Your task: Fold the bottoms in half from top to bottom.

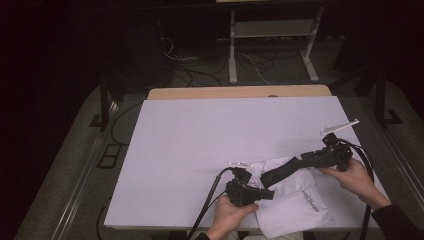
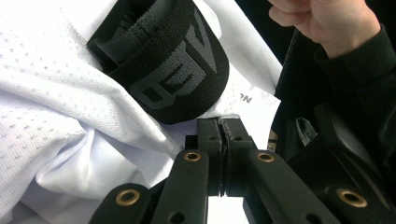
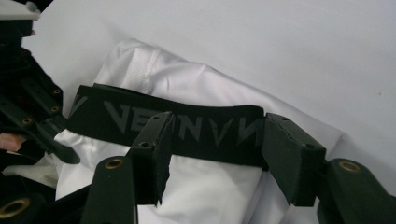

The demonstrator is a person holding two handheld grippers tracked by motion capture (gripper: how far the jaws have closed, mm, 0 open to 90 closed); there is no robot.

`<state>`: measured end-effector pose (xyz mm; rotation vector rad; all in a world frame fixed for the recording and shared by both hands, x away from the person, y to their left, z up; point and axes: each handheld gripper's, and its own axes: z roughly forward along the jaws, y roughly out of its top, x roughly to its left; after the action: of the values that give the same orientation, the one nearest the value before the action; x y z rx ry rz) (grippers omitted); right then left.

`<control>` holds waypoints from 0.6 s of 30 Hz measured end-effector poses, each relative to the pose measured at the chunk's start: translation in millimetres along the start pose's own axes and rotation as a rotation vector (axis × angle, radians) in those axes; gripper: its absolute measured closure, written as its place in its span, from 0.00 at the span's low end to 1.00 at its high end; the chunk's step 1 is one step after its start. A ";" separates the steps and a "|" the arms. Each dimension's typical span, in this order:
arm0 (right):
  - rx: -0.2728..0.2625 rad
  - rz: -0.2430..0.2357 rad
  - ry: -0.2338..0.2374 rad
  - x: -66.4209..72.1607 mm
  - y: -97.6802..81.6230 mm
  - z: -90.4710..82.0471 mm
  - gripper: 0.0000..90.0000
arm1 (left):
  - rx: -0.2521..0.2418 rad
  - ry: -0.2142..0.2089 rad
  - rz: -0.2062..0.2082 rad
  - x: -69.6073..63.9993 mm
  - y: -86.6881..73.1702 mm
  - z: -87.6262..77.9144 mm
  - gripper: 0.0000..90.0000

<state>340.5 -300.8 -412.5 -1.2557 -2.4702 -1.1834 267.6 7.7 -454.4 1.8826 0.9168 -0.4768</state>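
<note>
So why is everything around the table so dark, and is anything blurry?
High view: the light falls on the white table while the floor sinks into shadow. Left gripper view: the black waistband is sharp, the near jaws soft. Right gripper view: dim and slightly grainy, the white garment greyish.

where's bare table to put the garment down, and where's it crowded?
Free: the white table is bare across its left half and far side, from the far wooden edge down to the left hand-held gripper. Crowded: the near-right corner, where the white garment, its black waistband and the right hand-held gripper sit.
</note>
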 end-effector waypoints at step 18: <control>0.124 0.091 0.042 -26.2 8.0 27.4 0.46 | 0.009 0.011 0.018 0.0 -0.4 0.9 0.97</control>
<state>369.3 -295.5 -437.8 -1.2806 -2.3882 -1.0078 267.3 7.0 -455.1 1.9024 0.9052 -0.4609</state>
